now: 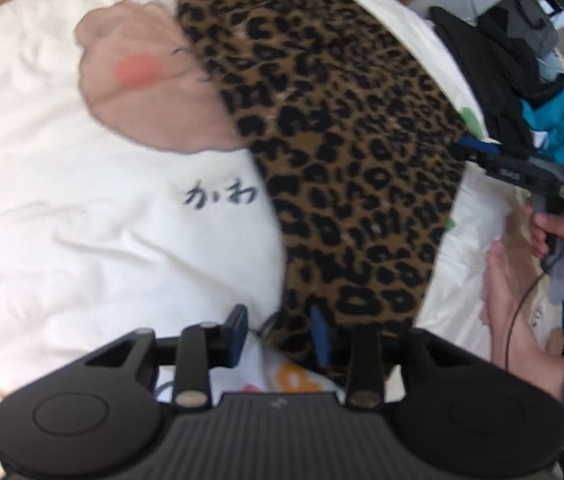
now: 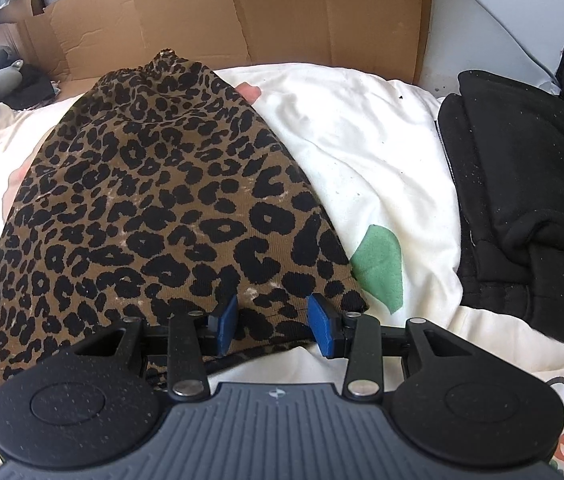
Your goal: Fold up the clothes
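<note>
Leopard-print garment [image 2: 153,208] spread flat on white printed bedding [image 2: 354,152].
Left gripper [image 1: 282,334] angled steeply downward, released; right gripper [image 2: 273,322] likewise, straddling hem, unclenched.

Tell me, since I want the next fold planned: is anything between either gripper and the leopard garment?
Nothing visible. The leopard garment lies flat on the white sheet; its hem sits between the right gripper pads, and the left gripper is at its other edge. The black clothes lie off to the side.
</note>
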Motion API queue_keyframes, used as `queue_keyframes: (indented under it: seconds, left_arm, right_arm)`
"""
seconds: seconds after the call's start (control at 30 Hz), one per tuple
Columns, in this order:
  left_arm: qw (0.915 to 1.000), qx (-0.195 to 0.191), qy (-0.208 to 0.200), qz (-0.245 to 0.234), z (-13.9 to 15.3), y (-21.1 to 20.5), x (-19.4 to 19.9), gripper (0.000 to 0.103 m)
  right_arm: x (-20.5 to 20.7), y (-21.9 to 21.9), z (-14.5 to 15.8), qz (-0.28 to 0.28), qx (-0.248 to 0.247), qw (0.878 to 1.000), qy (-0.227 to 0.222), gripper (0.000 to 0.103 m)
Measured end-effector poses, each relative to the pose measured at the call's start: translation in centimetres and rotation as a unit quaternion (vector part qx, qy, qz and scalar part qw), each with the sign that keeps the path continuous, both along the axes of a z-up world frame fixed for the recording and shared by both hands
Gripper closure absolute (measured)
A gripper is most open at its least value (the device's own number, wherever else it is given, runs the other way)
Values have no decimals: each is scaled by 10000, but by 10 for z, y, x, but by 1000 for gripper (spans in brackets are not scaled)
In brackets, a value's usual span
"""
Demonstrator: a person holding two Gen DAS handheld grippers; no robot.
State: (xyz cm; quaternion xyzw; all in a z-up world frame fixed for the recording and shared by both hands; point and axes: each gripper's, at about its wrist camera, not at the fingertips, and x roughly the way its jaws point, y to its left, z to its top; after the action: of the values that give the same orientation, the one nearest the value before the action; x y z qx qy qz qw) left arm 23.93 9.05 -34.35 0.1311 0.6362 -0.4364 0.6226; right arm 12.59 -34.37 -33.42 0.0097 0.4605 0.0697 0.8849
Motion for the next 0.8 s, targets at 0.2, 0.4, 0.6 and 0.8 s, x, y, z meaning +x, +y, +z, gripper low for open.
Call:
queue_keyframes:
  seconds: [0.2, 0.4, 0.6, 0.8]
  left_arm:
    - [9988, -194, 394, 194, -21, 10, 7, 65]
    - [9948, -502, 786, 416, -33, 22, 9, 62]
    - [9878, -685, 1325, 453, -43, 21, 1, 62]
    - [9775, -880, 1775, 717, -51, 28, 4, 62]
  right_arm:
    - [0, 0, -1, 12, 6, 10000, 0, 58]
    - [0, -1, -1, 23, 22, 10000, -3, 58]
    - [-1, -2, 0, 21, 42, 10000, -4, 57]
    - [0, -3, -1, 47, 49, 10000, 27, 57]
